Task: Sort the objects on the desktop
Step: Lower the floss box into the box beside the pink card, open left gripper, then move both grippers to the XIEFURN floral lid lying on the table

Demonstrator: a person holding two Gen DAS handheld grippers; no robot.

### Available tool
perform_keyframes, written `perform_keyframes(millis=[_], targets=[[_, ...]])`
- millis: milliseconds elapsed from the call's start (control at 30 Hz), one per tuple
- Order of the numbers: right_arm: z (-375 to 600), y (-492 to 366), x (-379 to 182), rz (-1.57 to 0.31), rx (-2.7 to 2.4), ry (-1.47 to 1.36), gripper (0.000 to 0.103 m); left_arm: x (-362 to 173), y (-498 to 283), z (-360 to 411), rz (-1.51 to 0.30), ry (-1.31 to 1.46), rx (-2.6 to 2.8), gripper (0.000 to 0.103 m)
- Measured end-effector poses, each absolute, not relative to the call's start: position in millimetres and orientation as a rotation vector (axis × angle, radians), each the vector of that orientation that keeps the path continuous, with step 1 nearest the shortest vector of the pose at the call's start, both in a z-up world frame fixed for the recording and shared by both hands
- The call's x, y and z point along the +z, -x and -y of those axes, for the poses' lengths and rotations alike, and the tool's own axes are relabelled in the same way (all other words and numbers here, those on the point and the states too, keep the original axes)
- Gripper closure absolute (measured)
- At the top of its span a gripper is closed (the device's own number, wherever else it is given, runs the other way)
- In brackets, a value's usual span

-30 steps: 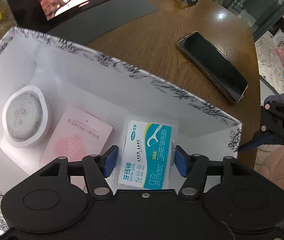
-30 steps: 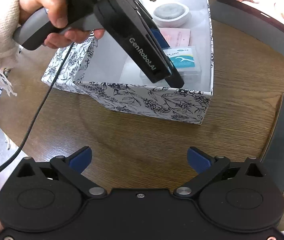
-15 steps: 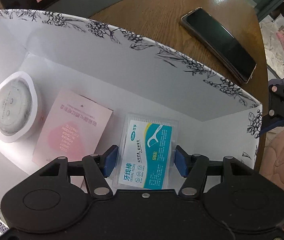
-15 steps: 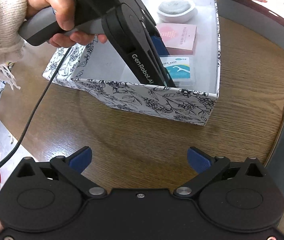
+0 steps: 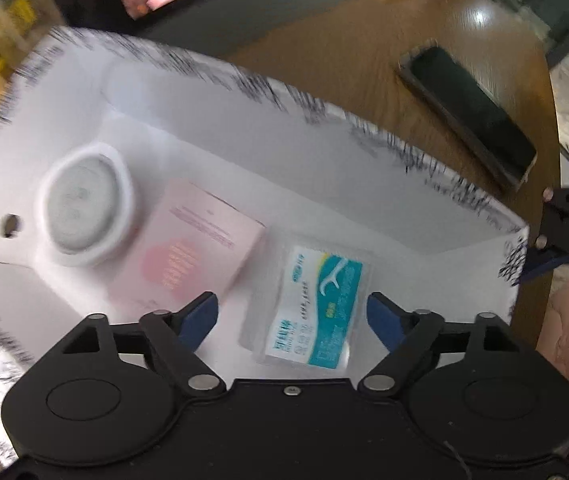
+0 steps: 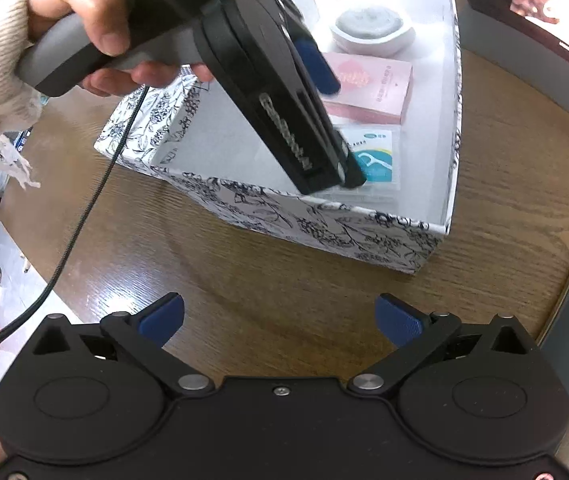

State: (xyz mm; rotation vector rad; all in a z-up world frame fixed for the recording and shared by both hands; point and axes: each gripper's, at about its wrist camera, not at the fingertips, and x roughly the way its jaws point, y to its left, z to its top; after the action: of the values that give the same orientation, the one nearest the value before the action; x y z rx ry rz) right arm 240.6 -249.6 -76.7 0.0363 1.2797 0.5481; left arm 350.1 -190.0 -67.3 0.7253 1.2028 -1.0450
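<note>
Released a moment ago, the floss pack (image 5: 311,307) now lies flat in the box (image 5: 364,168) beside the pink carton (image 5: 188,248), left gripper (image 5: 290,312) spread above it. Right wrist view: right gripper (image 6: 280,316) spread, empty, over the bench (image 6: 244,280). Pack looks light, rigid, slick; grip its long edges.

A clear flat plastic floss-pick case with a teal-and-white label (image 5: 318,309) lies flat in the white floral-printed cardboard box (image 6: 324,224), beside a pink carton (image 5: 194,254).
</note>
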Motion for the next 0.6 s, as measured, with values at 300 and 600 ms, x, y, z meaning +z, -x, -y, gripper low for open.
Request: perform_keyframes(millis=[300, 600], targets=[[229.7, -215.2, -54.3, -1.218, 0.527, -0.007, 0.000, -1.8, -318.8, 141.0, -1.008, -0.560, -0.912, 0.006], [180.9, -158.9, -36.6, -1.150, 0.455, -0.051, 0.000, 41.0, -253.9, 78.9, -0.877, -0.401, -0.643, 0.000]])
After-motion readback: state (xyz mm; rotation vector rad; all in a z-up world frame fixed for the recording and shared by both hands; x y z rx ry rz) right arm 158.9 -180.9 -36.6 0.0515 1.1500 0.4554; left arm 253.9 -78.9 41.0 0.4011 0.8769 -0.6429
